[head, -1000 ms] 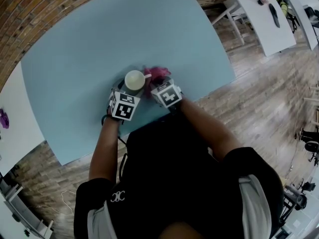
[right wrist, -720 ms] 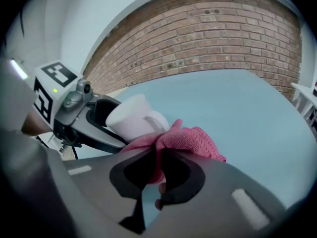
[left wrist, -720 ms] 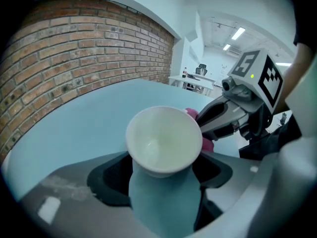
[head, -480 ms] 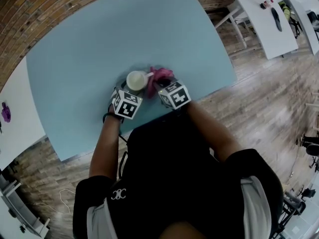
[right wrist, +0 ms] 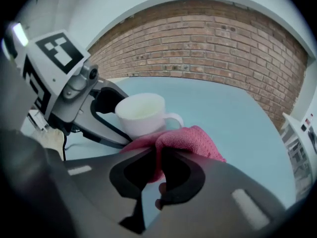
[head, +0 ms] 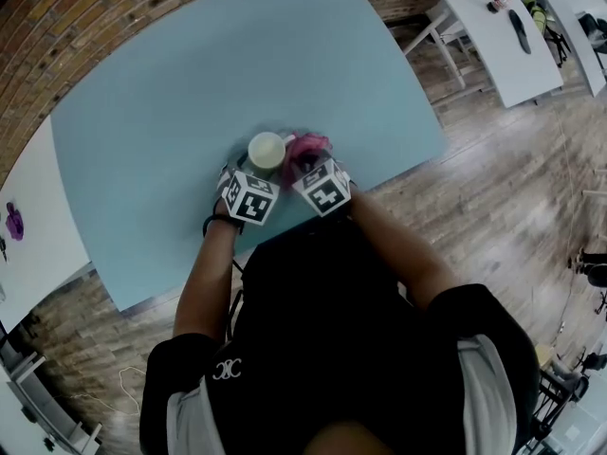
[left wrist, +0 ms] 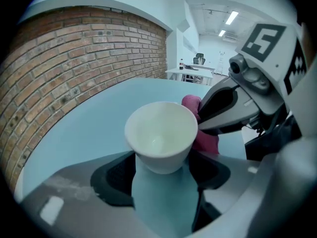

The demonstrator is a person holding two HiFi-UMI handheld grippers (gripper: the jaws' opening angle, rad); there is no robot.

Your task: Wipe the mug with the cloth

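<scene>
A white mug stands upright on the light blue table. It has come between the jaws of my left gripper, which are closing, and their pads touch its lower sides. A pink cloth lies bunched against the mug's handle side. My right gripper is shut on the cloth, with a fold pinched between its jaws. The mug looks empty, and its handle points toward the cloth.
A brick wall runs behind the table. A white table on the left holds a small purple thing, and more white tables stand at the far right. Wooden floor lies to the right of the table's near edge.
The two marker cubes have drawn closer together behind the mug. My left gripper's jaws have narrowed round the mug. The cloth stays in my right gripper beside the mug.
</scene>
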